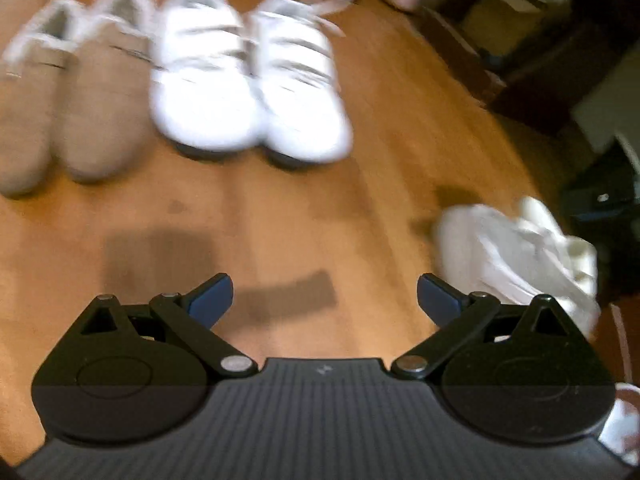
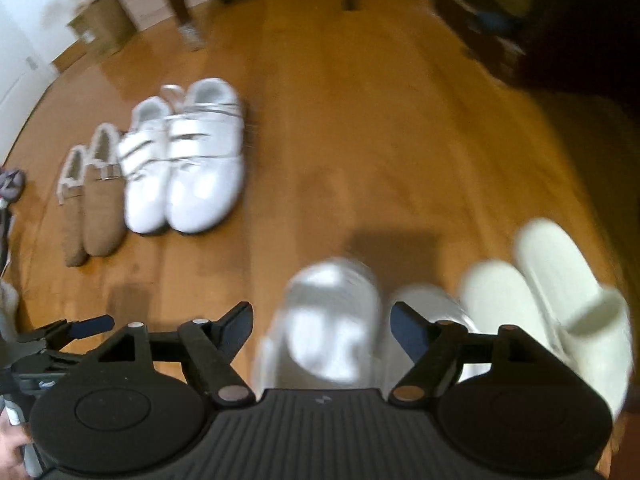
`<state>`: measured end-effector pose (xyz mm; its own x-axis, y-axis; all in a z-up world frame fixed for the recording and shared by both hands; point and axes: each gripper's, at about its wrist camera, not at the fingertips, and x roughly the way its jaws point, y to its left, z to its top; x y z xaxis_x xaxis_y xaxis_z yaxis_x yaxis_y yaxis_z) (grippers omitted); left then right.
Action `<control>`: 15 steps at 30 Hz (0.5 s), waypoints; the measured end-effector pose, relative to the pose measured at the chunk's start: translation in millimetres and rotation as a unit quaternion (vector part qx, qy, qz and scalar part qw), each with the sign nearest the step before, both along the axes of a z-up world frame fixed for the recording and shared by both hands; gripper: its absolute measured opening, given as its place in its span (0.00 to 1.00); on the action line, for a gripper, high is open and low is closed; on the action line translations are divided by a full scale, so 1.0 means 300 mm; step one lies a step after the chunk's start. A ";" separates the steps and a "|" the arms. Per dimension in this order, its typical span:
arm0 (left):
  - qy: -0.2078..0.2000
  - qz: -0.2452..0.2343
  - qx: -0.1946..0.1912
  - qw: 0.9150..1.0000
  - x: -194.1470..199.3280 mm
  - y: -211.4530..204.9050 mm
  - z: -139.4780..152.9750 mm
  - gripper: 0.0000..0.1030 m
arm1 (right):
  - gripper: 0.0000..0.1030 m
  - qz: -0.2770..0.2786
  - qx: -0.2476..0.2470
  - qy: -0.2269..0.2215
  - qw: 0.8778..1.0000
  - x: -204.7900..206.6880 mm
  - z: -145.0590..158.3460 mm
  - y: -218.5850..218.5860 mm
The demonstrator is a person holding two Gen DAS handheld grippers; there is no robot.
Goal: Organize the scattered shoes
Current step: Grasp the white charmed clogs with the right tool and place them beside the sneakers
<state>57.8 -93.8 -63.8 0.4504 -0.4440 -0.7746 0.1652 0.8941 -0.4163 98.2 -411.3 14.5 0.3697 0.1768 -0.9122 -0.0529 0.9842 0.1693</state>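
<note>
While both tongs [image 1: 325, 300] [image 2: 322, 330] gape empty, a white shoe [image 2: 332, 320] lies under the right.

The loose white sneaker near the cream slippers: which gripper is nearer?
Right. The right gripper hangs directly over the white sneaker; the left gripper is off to its side.

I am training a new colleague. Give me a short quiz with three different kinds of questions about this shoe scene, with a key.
1. True or false: the tan slippers stand directly beside the white strap sneakers.
2. Multiple choice: the left gripper is (A) shut on a shoe, (B) open over bare floor, (C) out of view.
3. Fill in: the shoe between the fingers of the right gripper is ___ in colour.

Key: 1 true; 2 B; 3 white. That white shoe lies between open jaws, and the pads do not appear to press on it. Cream slippers lie to its right.
</note>
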 end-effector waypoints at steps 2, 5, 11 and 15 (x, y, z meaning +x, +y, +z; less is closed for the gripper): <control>-0.003 -0.010 0.002 1.000 -0.023 -0.044 0.001 0.97 | 0.75 -0.012 -0.006 0.015 1.000 -0.015 -0.038 -0.046; -0.004 -0.020 0.008 1.000 -0.051 -0.081 0.002 0.97 | 0.75 -0.029 -0.019 0.047 0.998 -0.026 -0.102 -0.076; -0.016 -0.042 0.047 0.998 -0.084 -0.126 0.001 0.97 | 0.74 -0.051 -0.028 0.159 0.985 0.024 -0.231 -0.068; -0.016 -0.050 0.056 0.997 -0.080 -0.133 0.002 0.97 | 0.72 -0.038 -0.058 0.212 0.975 0.060 -0.262 -0.023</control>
<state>33.8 -133.6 -63.2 0.4346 -0.3993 -0.8073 0.2670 0.9132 -0.3079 116.3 -418.4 -64.0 -0.0373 0.0506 -0.9980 0.0721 0.9962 0.0479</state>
